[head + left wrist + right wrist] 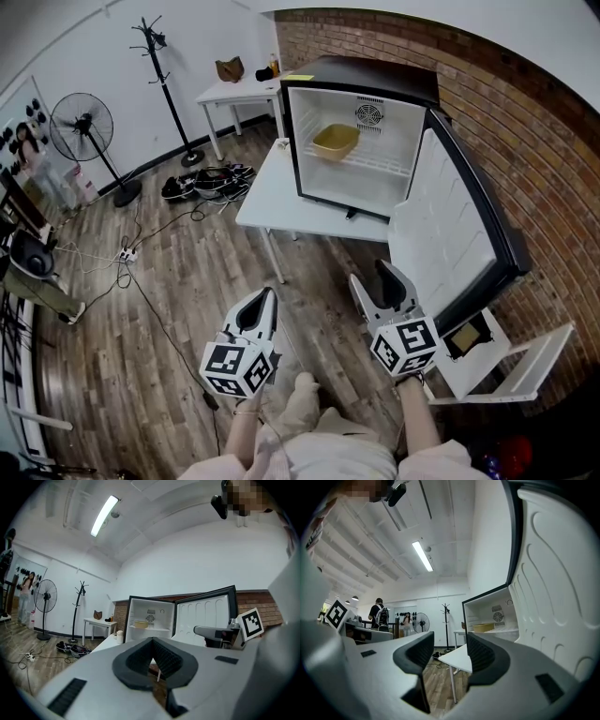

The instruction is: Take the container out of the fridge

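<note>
A small black fridge [367,71] stands on a white table [272,202] with its door [450,234] swung wide to the right. On its wire shelf rests a shallow yellow container [335,141], which also shows in the left gripper view [140,624] and the right gripper view [483,627]. Both grippers hang low in front of the table, well short of the fridge. My left gripper [267,295] [152,644] is shut, its pads meeting with nothing between them. My right gripper [380,278] [450,644] is open and empty, close beside the door's inner panel.
A brick wall [525,122] runs behind the fridge. A white frame [511,361] sits low at the right under the door. A second white table [234,94], coat stand [164,75] and fan [82,122] stand at the back left. Cables and shoes [206,181] lie on the wooden floor.
</note>
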The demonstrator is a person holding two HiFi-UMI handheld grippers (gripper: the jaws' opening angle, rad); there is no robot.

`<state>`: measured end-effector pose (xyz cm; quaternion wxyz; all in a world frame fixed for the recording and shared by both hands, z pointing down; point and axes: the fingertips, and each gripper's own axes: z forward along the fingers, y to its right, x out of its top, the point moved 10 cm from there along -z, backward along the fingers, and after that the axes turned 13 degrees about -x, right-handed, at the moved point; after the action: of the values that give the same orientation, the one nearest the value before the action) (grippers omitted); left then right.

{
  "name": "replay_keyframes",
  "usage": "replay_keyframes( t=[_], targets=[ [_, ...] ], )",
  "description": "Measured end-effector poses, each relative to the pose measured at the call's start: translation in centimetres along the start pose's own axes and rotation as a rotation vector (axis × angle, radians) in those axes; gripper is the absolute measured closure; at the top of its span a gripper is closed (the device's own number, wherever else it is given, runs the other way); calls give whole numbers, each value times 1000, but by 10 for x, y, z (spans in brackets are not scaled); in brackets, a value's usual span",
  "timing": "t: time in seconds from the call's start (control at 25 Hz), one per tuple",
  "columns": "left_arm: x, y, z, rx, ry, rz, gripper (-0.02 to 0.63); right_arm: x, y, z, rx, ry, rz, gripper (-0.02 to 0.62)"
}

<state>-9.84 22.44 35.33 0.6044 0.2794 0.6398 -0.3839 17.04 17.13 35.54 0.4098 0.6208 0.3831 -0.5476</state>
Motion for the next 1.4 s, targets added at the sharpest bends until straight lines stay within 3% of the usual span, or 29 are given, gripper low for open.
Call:
replay_keyframes(
  t=[0.24, 0.84, 1.4],
  targets=[
    [-5, -10, 5, 2, -14, -14, 614, -8, -1, 10, -3, -7, -5, 345],
    [-6, -102, 84, -37, -69, -44, 614, -35, 13, 116, -51, -64, 40, 347],
    [-1, -179, 160, -133, -96, -62, 614, -46, 18, 202, -108, -107, -17, 347]
  ],
)
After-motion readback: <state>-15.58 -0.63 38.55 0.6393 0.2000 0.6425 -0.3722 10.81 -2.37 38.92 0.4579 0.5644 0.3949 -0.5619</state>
